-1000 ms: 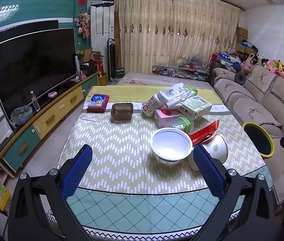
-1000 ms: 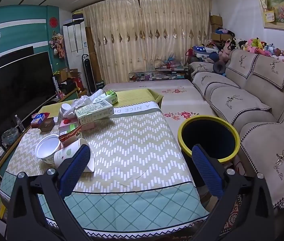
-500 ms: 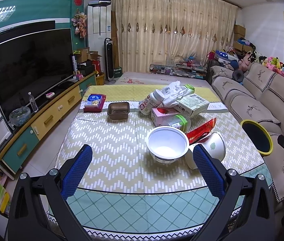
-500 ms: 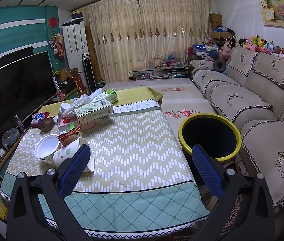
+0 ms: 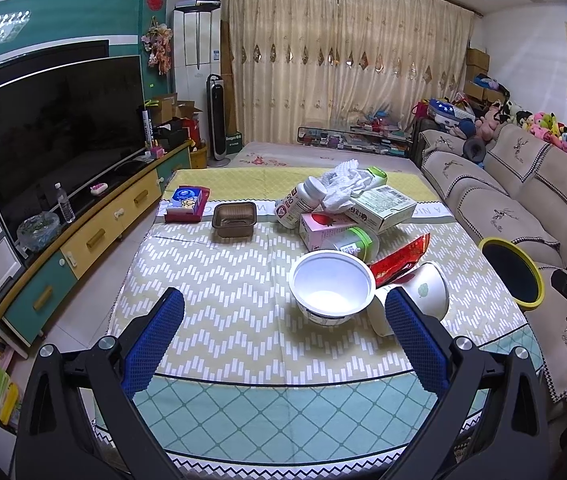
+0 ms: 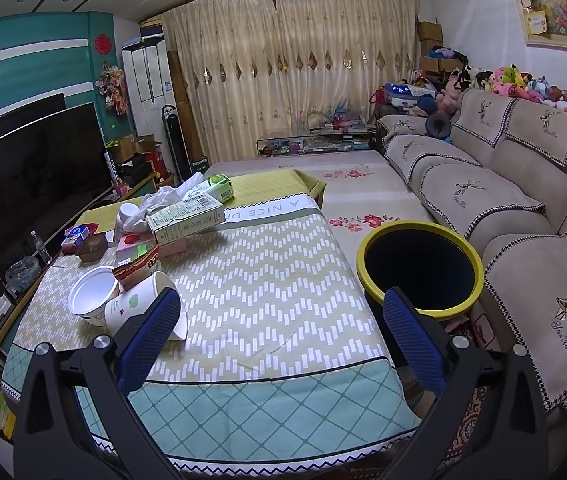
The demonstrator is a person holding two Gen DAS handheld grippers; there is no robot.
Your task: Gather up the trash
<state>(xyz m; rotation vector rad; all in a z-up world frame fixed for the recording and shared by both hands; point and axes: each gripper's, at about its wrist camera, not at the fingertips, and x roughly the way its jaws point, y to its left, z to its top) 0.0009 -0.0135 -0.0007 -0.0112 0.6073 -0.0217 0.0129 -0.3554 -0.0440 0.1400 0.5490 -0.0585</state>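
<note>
Left gripper (image 5: 283, 320): I hold it above the near edge of the table (image 5: 211, 304) with its blue pads spread wide; nothing is between them.
Red box (image 5: 187, 208): far left of the cloth, lying flat, with the brown tray (image 5: 234, 219) just beside it on its right.
White bowl (image 5: 332, 286): nearest piece of trash to my left gripper, upright and open-mouthed, framed between the spread fingers but well ahead of them.
Paper cup (image 5: 423, 292): tipped on its side, touching the bowl on its right; the red wrapper (image 5: 401, 259) lies across its top.
Pile behind: a pill bottle (image 5: 303, 200), crumpled tissue (image 5: 343, 184), a green-and-white carton (image 5: 383, 208) and a pink carton (image 5: 319, 228), all heaped together and touching.
Bin (image 6: 419, 268): black with a yellow rim, standing on the floor just beside the table's right edge, in front of the sofa (image 6: 523, 200).
Right gripper (image 6: 283, 332): also wide open and empty, held over the near right part of the table, with the cup by its left pad and the bin by its right.
Step in hand: I judge this as the approach; nothing is gripped yet.
Next move: I would reach forward and down to close on one wall of the bowl or the cup's rim, then carry it rightward to the bin.
Caution: both are light and thin-walled, so a hard squeeze may crush or flick them.
</note>
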